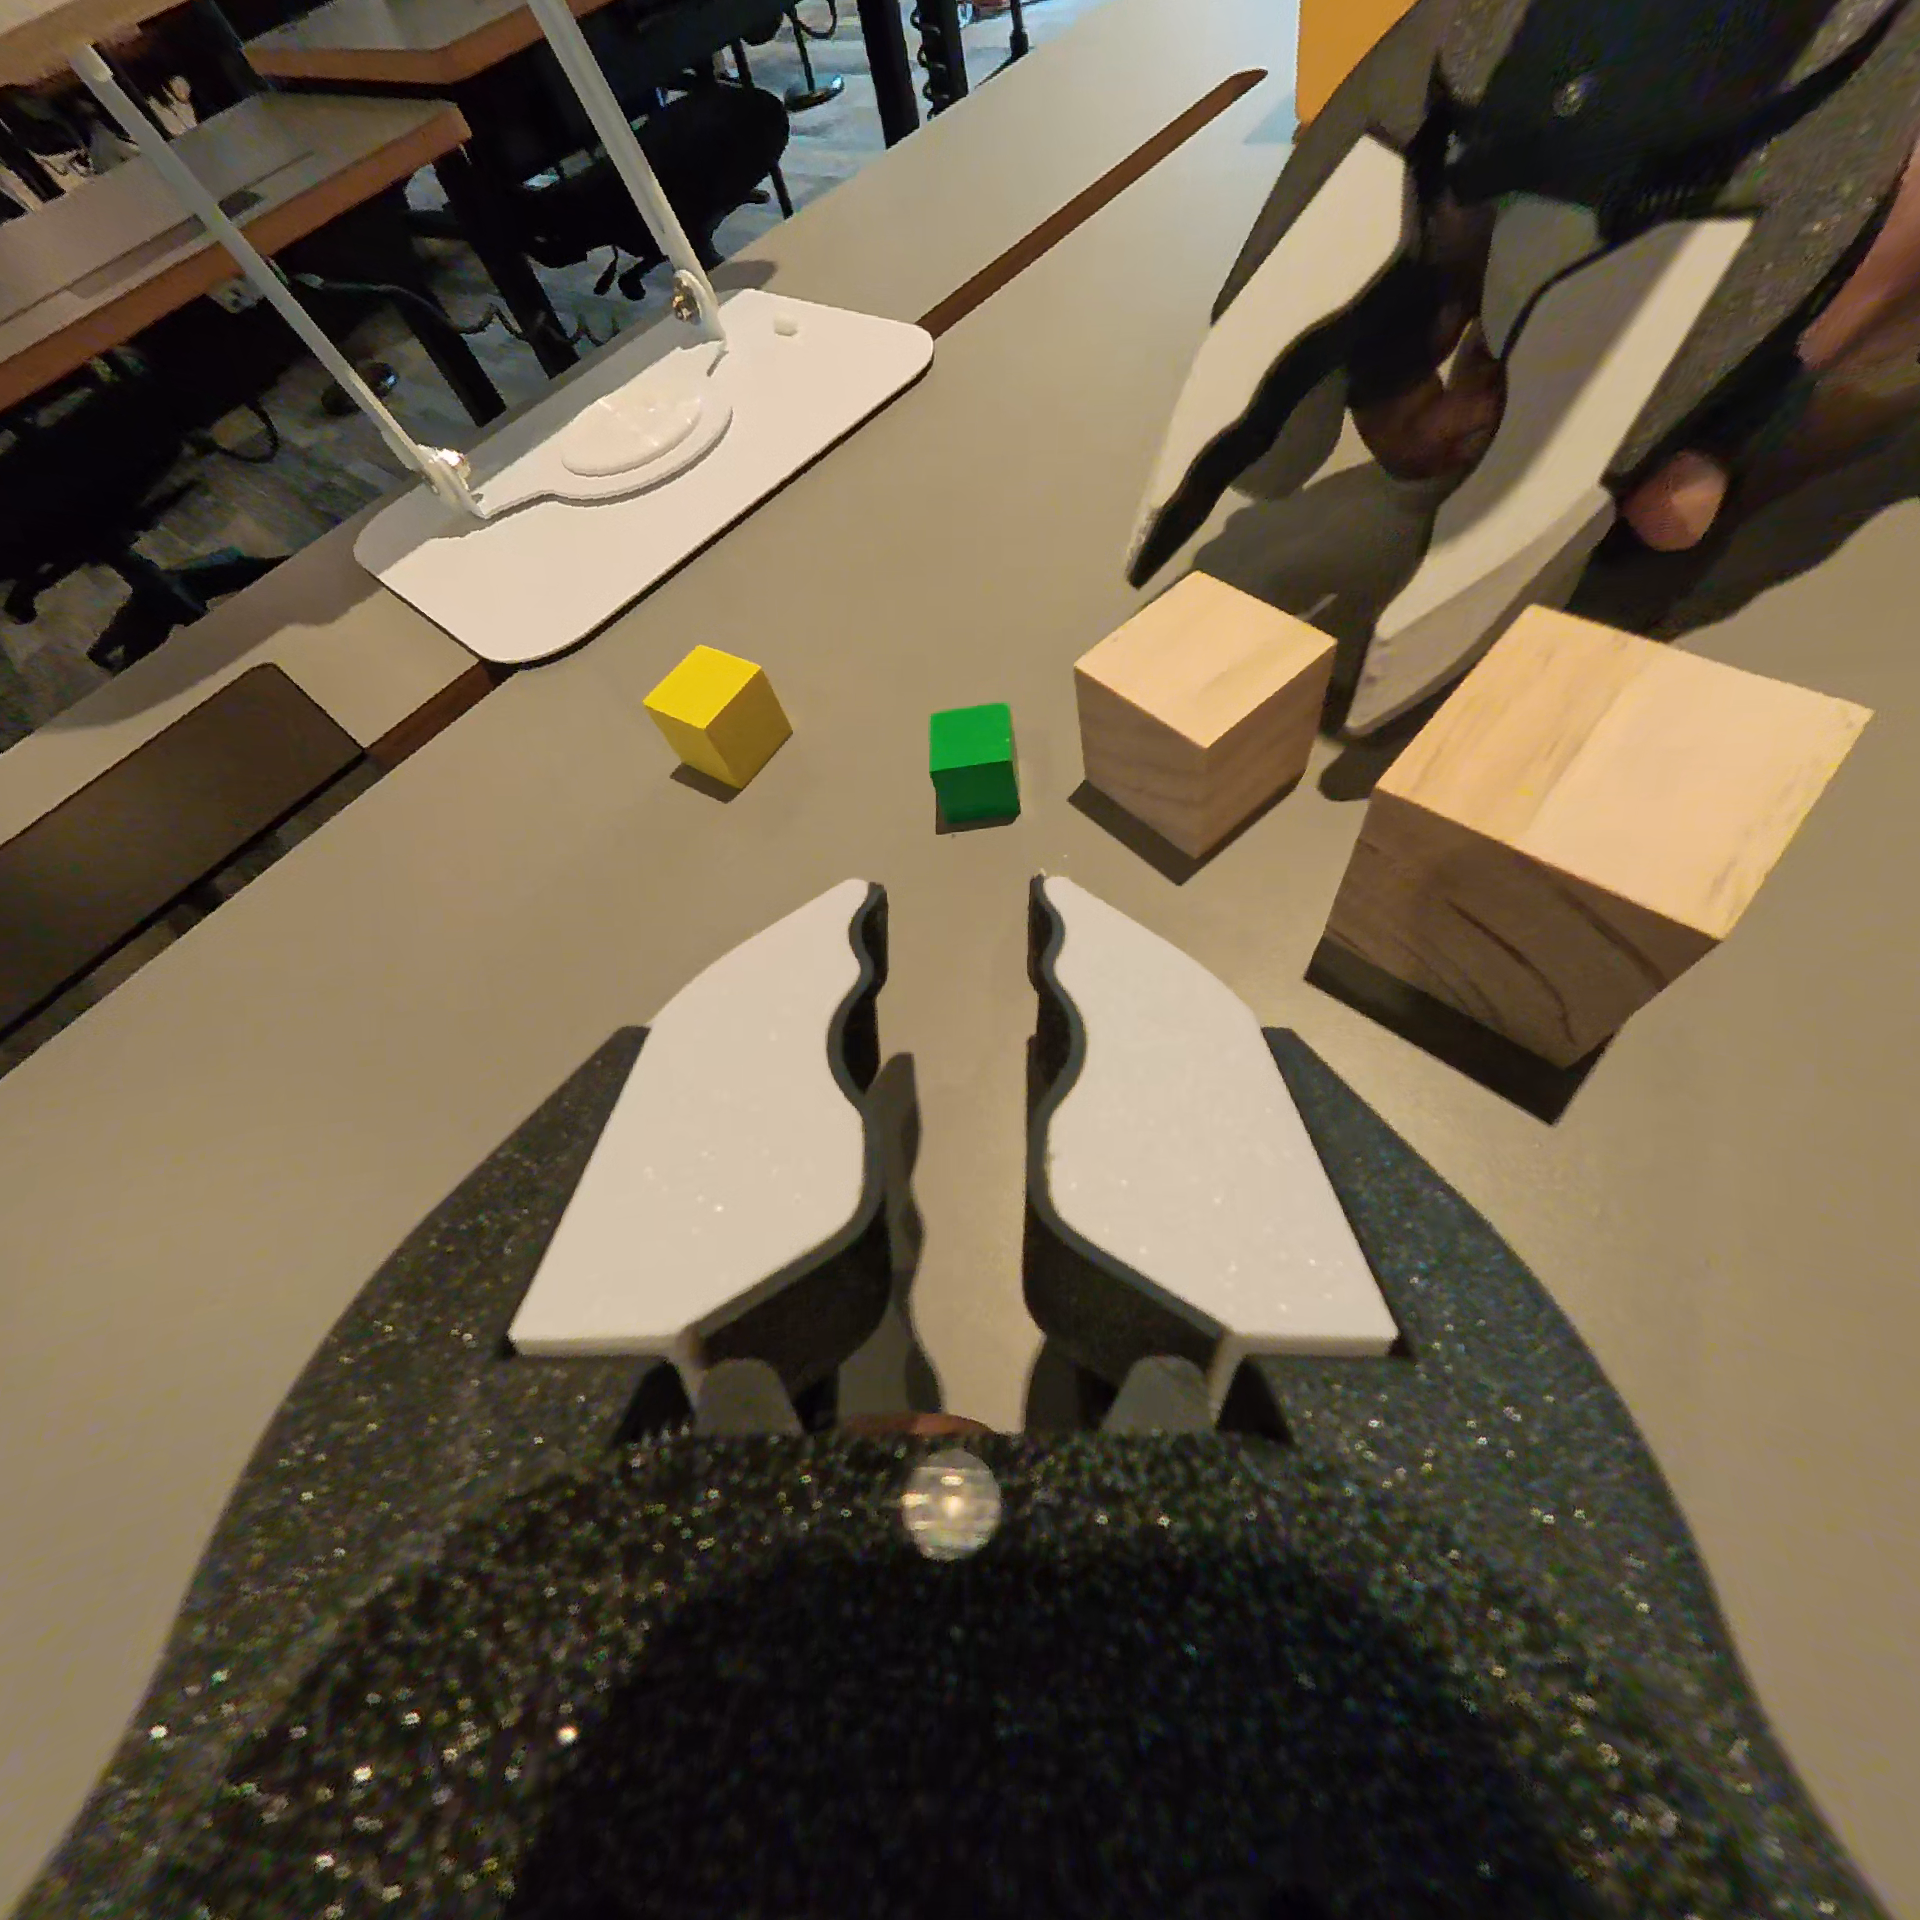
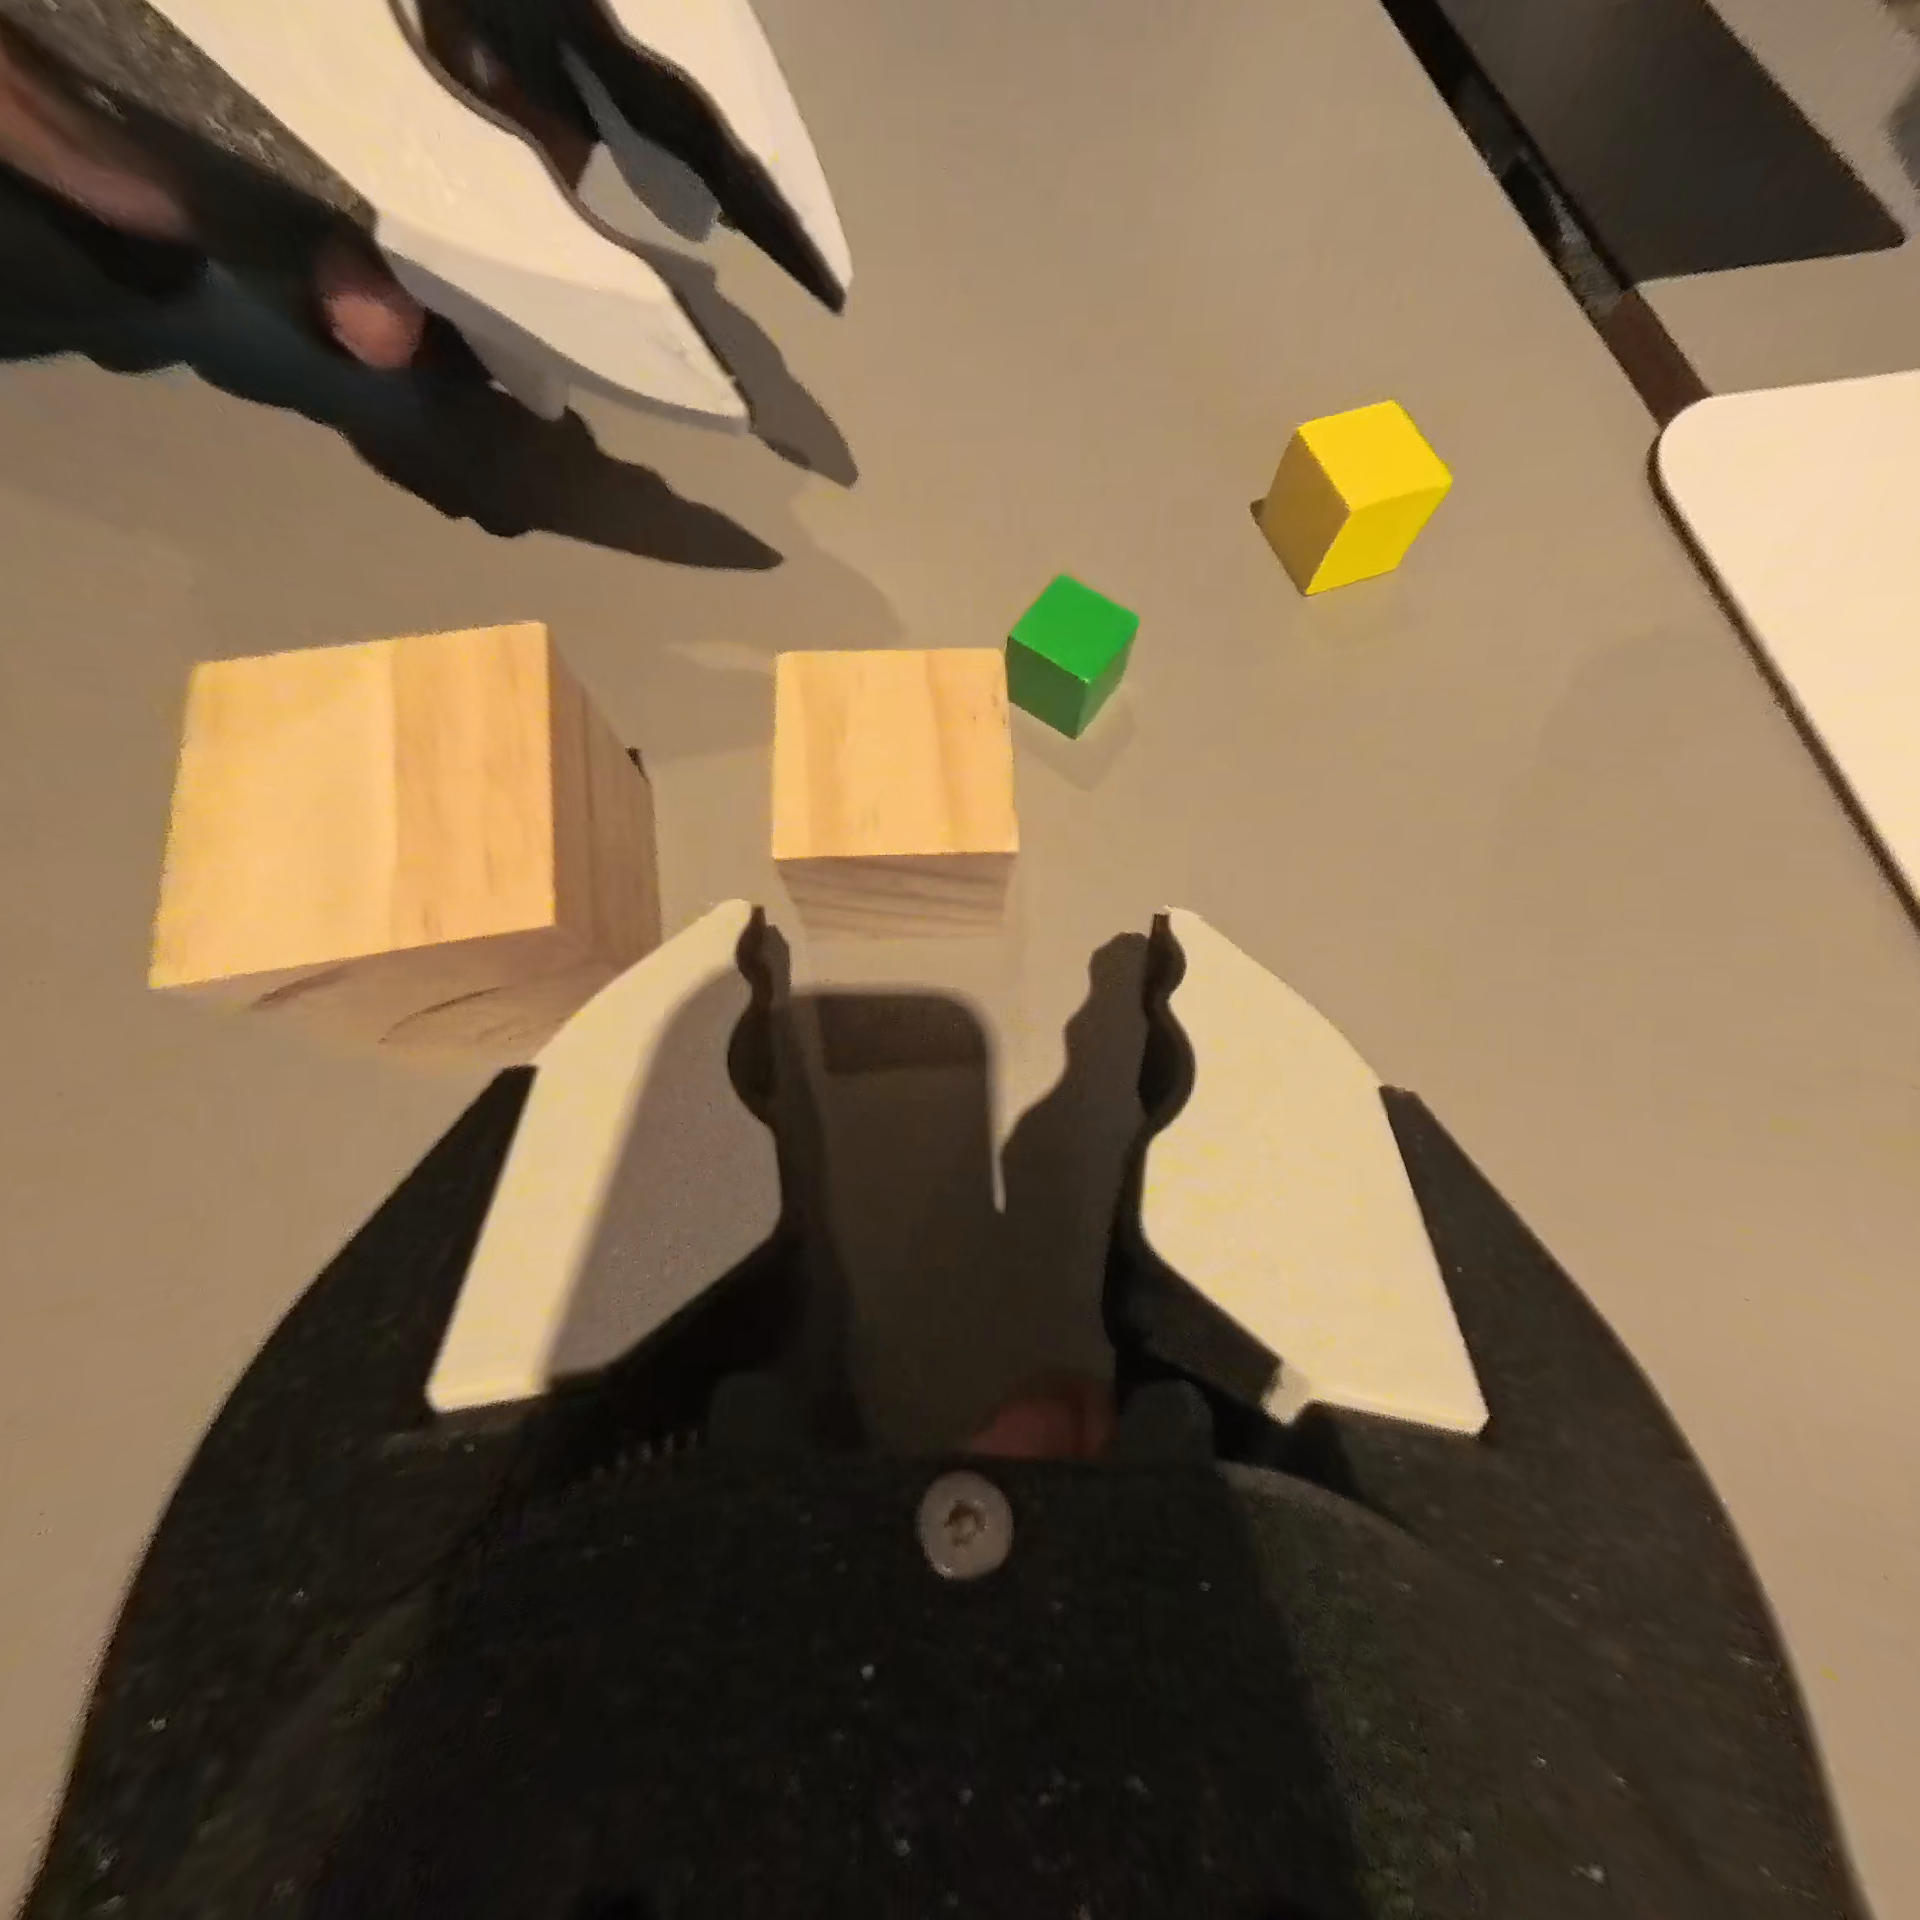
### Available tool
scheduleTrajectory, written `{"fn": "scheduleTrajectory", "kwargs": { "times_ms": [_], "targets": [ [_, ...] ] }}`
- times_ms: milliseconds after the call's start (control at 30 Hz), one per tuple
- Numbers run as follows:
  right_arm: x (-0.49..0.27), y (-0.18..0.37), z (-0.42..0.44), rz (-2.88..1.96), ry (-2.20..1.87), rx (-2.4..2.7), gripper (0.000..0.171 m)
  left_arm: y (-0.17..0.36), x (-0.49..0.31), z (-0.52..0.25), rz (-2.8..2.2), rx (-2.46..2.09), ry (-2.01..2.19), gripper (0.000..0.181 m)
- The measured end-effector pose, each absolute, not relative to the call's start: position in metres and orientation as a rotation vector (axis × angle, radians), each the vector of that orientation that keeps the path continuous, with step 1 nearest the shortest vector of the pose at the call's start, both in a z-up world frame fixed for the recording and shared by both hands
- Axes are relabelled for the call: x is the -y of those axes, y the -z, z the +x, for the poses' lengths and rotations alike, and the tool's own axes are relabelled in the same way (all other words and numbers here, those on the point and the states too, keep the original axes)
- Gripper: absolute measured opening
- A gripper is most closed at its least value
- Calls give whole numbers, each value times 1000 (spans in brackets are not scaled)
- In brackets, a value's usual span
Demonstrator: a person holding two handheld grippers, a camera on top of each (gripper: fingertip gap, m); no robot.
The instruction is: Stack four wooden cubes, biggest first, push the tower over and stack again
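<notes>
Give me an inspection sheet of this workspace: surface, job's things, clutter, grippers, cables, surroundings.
Surface: grey table, flat, all four cubes standing on it singly, nothing stacked.
Job's things: big plain wooden cube; medium plain wooden cube beside it; small green cube close by the medium one; yellow cube farther off, apart.
Clutter: white flat stand base with two white rods rising from it.
Grippers: left hand-held gripper open a little, empty; right hand-held gripper open wide, empty, just short of the medium cube.
Cables: some on the floor under the desks beyond the table.
Surroundings: other desks and dark chairs behind.
</notes>
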State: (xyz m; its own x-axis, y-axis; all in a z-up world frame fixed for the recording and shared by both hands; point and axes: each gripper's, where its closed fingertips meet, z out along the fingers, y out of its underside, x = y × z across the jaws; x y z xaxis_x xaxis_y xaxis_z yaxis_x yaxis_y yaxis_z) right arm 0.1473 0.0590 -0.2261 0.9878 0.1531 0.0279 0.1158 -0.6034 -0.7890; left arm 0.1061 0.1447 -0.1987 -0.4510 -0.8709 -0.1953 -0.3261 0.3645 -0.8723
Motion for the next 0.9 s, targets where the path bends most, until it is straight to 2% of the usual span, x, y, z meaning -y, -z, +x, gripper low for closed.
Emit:
{"fn": "scheduleTrajectory", "kwargs": {
  "times_ms": [633,900],
  "targets": [
    [-65,221,144,-2186,8,194,66,203,-142,105,-1008,-1981,993,25],
    [-65,218,140,-2168,-3,225,50,205,-141,105,-994,-1992,973,25]
  ]
}}
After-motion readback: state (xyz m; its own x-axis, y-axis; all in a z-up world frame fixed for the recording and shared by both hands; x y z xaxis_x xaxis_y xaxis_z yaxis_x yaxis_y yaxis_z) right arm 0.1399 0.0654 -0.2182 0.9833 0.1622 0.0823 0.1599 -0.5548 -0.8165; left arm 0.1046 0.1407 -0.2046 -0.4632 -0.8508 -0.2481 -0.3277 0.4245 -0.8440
